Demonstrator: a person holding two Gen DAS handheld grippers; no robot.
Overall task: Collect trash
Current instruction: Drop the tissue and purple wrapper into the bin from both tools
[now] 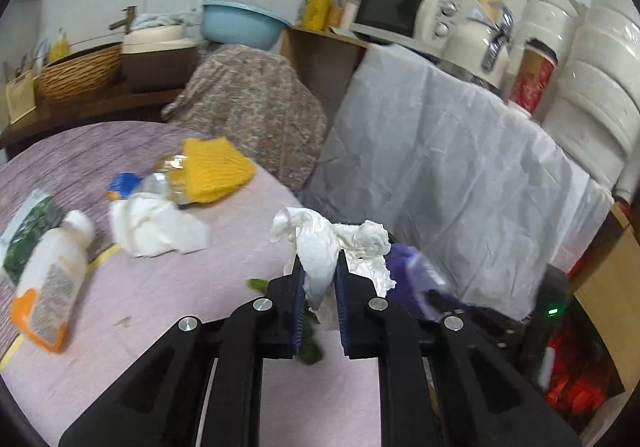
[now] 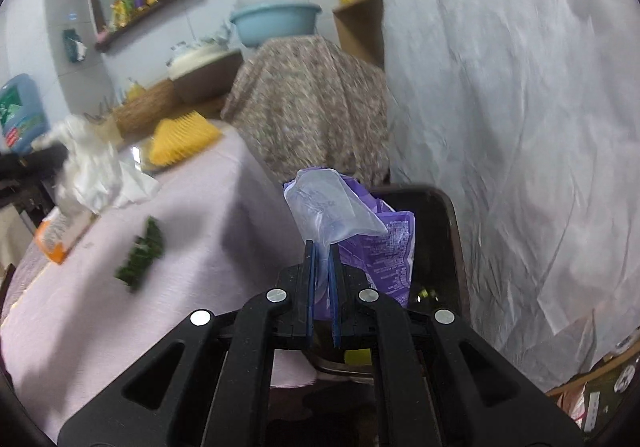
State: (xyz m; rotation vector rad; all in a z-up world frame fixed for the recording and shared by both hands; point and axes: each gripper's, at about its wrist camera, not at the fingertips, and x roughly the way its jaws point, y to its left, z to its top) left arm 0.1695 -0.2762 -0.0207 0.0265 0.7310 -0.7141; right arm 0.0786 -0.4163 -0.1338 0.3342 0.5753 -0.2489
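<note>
- The left gripper [image 1: 320, 279] has its jaws clamped on a white tissue wad [image 1: 320, 247], above the surface [image 1: 160, 287] edge.
- The right gripper [image 2: 321, 271] has its jaws clamped on a purple wrapper [image 2: 376, 251], over the dark bin [image 2: 444, 231] beside the surface.

Left gripper [image 1: 320, 267] jaws clamp crumpled white tissue [image 1: 320, 247].

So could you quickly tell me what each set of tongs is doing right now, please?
Left tongs: closed on a white tissue.
Right tongs: closed on a purple wrapper.
</note>
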